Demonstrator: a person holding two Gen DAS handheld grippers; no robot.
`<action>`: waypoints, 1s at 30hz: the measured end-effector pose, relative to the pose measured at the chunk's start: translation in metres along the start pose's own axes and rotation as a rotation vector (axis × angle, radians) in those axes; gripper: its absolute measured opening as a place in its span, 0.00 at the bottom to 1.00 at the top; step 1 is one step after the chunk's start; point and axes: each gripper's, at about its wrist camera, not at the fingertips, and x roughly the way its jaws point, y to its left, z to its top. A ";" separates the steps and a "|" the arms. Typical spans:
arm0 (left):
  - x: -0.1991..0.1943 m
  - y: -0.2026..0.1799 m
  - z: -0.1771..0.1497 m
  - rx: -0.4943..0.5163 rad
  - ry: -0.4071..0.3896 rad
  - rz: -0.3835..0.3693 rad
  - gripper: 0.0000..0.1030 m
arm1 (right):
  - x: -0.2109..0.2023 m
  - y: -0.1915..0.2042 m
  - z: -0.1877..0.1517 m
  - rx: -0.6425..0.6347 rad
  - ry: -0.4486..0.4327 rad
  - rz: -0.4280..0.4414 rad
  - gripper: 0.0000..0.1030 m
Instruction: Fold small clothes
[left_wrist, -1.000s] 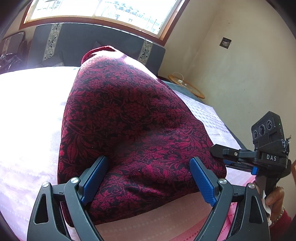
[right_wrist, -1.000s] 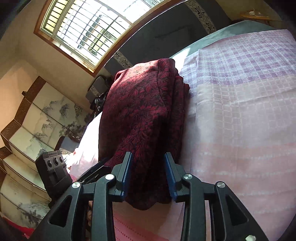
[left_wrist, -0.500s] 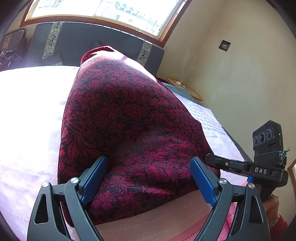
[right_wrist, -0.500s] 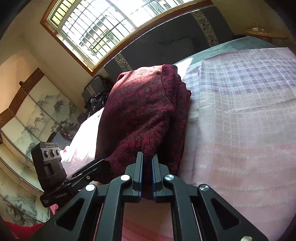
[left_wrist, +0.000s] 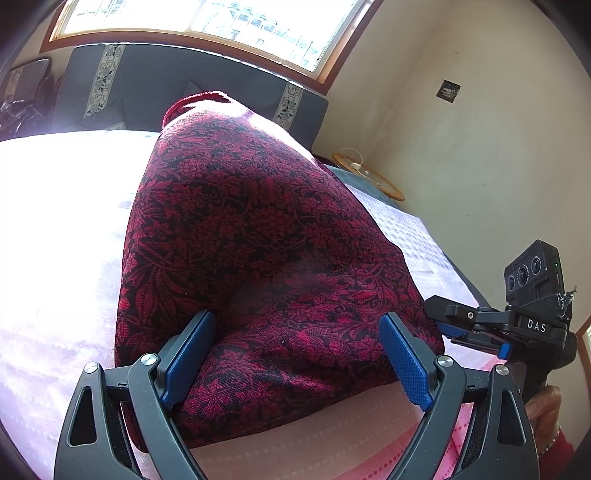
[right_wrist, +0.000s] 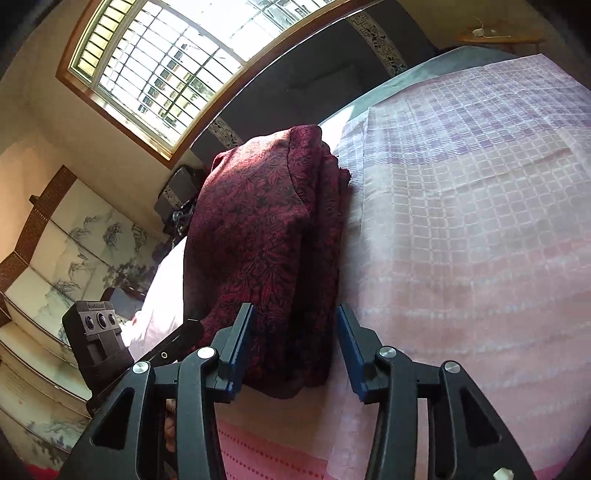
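Observation:
A dark red floral garment (left_wrist: 258, 258) lies folded in a long strip on the pink and lilac checked bedspread (right_wrist: 461, 221). My left gripper (left_wrist: 295, 354) is open, its blue pads on either side of the garment's near end. My right gripper (right_wrist: 293, 347) is open around the near right edge of the same garment (right_wrist: 266, 236), fingers apart and not pinching it. The right gripper also shows in the left wrist view (left_wrist: 443, 314) at the garment's right corner. The left gripper's camera block shows in the right wrist view (right_wrist: 96, 332).
A dark grey headboard (left_wrist: 177, 85) stands under a wide window (right_wrist: 177, 62). A painted folding screen (right_wrist: 66, 258) is at the left. A round wooden side table (left_wrist: 365, 173) stands by the beige wall at the right.
My right gripper shut on the garment's near edge half a second ago and has now opened again. My left gripper stays open and still.

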 end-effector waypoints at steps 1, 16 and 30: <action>0.000 0.000 0.000 0.000 0.000 0.000 0.87 | 0.003 0.001 0.002 -0.003 0.013 -0.002 0.42; 0.000 -0.002 -0.001 -0.009 -0.007 0.002 0.87 | 0.033 0.015 0.020 -0.057 0.028 0.036 0.11; 0.000 -0.001 0.000 -0.007 -0.003 -0.003 0.89 | 0.018 0.002 0.031 -0.008 -0.013 0.001 0.36</action>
